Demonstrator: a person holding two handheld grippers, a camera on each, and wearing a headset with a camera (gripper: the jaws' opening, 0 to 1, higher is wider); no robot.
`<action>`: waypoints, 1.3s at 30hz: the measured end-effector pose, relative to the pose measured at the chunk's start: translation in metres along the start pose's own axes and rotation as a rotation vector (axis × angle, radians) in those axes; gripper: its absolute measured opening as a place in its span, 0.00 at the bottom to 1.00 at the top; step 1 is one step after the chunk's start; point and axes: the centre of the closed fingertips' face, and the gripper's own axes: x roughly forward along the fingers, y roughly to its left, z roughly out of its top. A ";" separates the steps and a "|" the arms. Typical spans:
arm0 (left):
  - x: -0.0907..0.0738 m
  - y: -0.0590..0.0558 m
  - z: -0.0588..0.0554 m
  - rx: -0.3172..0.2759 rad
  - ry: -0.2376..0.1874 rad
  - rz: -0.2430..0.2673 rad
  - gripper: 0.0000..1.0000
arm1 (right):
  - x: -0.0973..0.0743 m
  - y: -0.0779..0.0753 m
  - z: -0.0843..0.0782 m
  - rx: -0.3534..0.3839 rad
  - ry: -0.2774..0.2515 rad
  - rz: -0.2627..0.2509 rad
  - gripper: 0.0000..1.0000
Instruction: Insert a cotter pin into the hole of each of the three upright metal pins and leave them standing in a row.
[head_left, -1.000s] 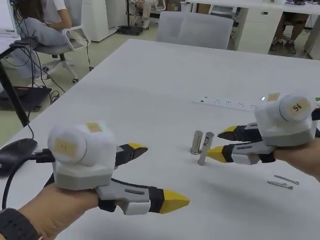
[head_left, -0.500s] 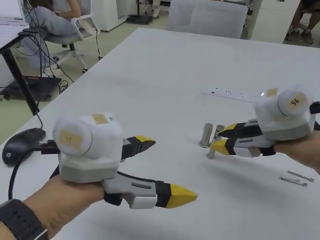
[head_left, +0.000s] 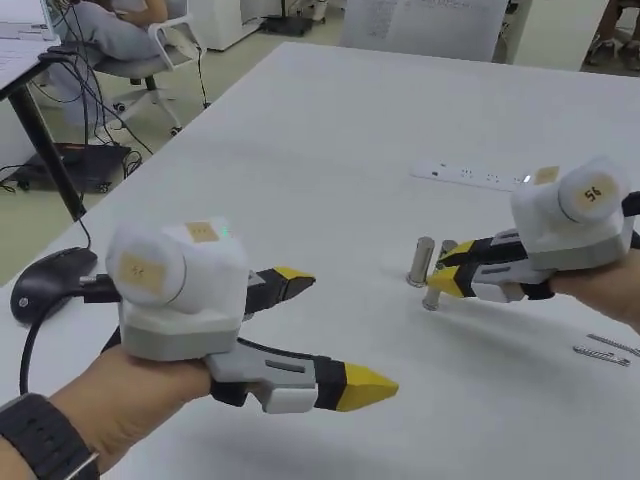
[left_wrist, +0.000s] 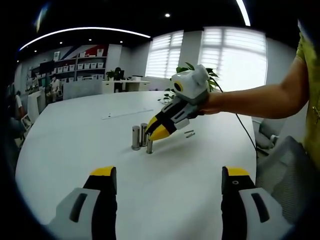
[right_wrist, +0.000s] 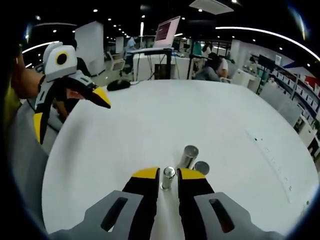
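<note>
Writing is scarce: a round sticker (head_left: 594, 193) on the right gripper (head_left: 446, 270) reads "56", while the tan stickers on the left gripper (head_left: 342, 330) are too blurred to read. The right gripper's jaws are drawn narrow on either side of the top of a short metal pin (right_wrist: 168, 176), which stands on the white table (head_left: 300, 150) just beside two taller pins (right_wrist: 188, 156); I cannot tell whether the jaws actually pinch it. The left gripper hovers well apart from them, its jaws spread wide and holding nothing, and two cotter pins (head_left: 602, 349) lie flat on the table near the person's right hand.
</note>
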 end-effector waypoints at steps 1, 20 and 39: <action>0.000 0.000 0.000 -0.002 0.001 -0.001 0.86 | 0.000 0.000 0.000 -0.003 0.000 0.001 0.16; 0.003 0.000 -0.004 -0.014 0.015 -0.007 0.85 | -0.002 0.007 -0.001 -0.029 0.000 -0.006 0.09; -0.002 -0.006 0.007 0.017 0.000 -0.012 0.85 | -0.013 0.072 0.016 -0.019 -0.008 0.080 0.09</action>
